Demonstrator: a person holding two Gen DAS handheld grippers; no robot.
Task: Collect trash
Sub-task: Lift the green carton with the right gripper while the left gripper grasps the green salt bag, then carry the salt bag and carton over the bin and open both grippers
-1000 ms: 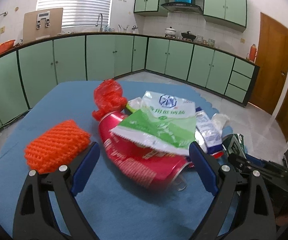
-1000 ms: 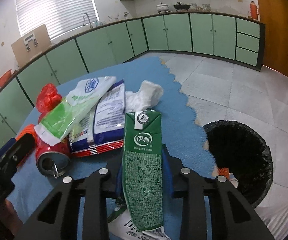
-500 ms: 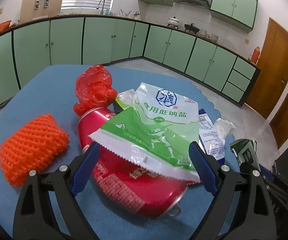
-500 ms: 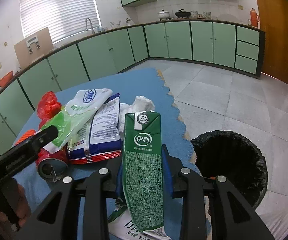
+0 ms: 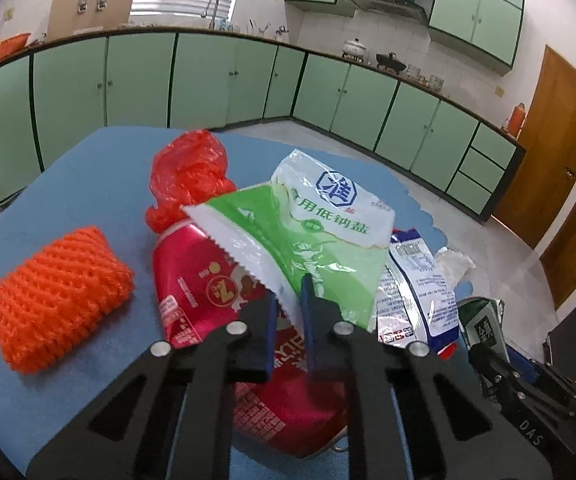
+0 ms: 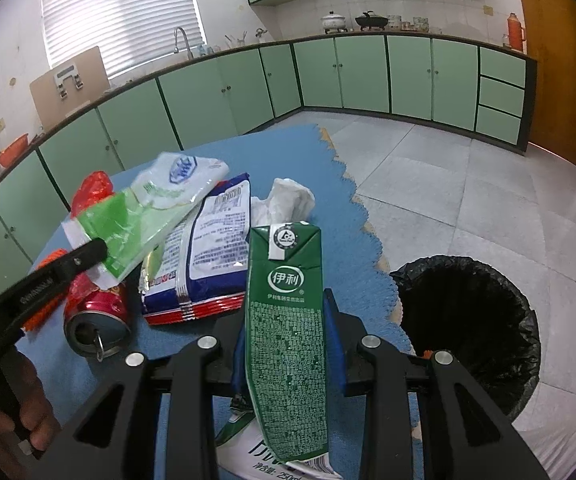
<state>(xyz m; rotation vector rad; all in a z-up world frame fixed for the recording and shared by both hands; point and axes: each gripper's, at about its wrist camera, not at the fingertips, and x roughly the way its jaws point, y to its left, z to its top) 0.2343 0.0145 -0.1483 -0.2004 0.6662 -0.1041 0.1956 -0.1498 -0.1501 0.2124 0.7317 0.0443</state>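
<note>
Two grippers: both grip trash.
Left gripper (image 5: 288,312): just closed, pinching salt bag (image 5: 308,236).
Right gripper (image 6: 286,344): clamps milk carton (image 6: 286,320), bottom cut off.
Red can (image 5: 208,300): half hidden.

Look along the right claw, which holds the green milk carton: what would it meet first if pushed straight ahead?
Probably the blue-and-white snack bag or the crumpled white tissue lying beyond the green milk carton in the right claw; depth is unclear.
</note>
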